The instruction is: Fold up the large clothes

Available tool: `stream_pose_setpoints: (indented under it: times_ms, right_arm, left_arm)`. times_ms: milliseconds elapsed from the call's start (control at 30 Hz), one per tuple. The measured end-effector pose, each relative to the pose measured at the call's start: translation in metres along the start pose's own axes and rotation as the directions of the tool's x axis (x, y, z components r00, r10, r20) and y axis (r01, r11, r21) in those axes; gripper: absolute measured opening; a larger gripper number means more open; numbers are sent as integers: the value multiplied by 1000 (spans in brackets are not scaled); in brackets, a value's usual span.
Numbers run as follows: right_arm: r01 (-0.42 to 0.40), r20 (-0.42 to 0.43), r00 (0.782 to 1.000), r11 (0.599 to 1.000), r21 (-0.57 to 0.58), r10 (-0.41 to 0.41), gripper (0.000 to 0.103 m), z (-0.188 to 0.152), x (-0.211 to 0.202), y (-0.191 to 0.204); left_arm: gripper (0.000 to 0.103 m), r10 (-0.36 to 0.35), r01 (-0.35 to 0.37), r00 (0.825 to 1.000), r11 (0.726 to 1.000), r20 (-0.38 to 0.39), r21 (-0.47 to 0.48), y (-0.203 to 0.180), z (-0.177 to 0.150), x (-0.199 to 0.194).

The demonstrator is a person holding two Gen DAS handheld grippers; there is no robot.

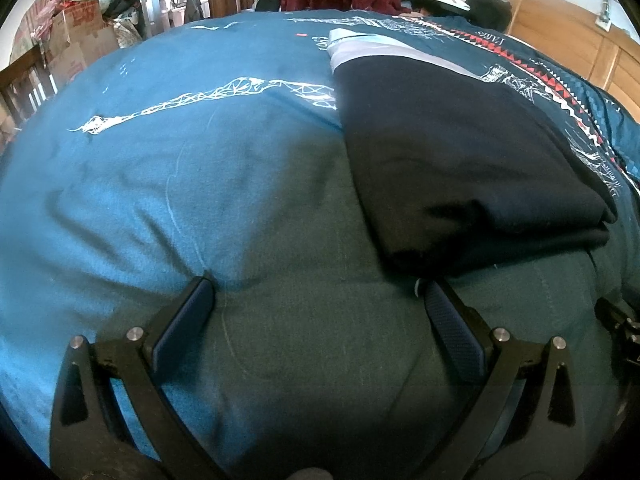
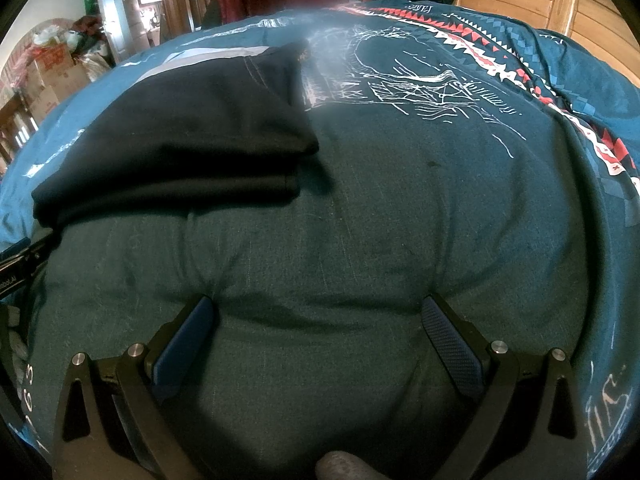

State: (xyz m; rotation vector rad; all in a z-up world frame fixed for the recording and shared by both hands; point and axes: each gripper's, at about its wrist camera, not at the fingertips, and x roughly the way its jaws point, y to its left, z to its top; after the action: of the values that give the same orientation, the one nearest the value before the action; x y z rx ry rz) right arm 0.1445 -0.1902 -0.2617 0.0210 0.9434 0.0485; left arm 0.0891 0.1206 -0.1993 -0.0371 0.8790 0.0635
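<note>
both claws sit low over the bed, closest to the lens. left claw (image 1: 318,304) is spread wide and holds nothing, its tips resting on or just above the teal bedspread (image 1: 168,168); i cannot tell which. just ahead and to its right lies the dark garment (image 1: 460,160), folded into a thick stack with a pale grey band at the far end. right claw (image 2: 320,320) is spread wide too, empty, with the garment (image 2: 180,140) ahead on its left. judging by the neat layered edges, the folding looks mostly done; perhaps one last fold or a tidy remains. both claws point forward across the bed, level and side by side.
</note>
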Motion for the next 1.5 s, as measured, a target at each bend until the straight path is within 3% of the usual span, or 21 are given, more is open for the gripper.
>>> stream_pose_setpoints:
  times_ms: [967, 1167, 1300, 1433, 1500]
  right_arm:
    - [16, 2, 1000, 1000, 4, -16, 103, 2, -1, 2]
    - [17, -32, 999, 1000, -9, -17, 103, 7, -2, 3]
    - [36, -7, 999, 999, 1, -36, 103, 19, -26, 2]
    - [40, 46, 998, 999, 22, -41, 103, 46, -79, 6]
    - [43, 87, 995, 999, 17, -45, 103, 60, -112, 12]
  left_arm:
    - [103, 26, -26, 1000, 1000, 2, 15, -4, 1, -3]
    - [103, 6, -6, 1000, 1000, -19, -12, 1, 9, -7]
    - [103, 5, -6, 1000, 999, 29, 33, -2, 22, -38]
    - [103, 14, -20, 997, 997, 77, 77, -8, 36, -85]
    - [103, -18, 10, 994, 997, 105, 78, -10, 42, -112]
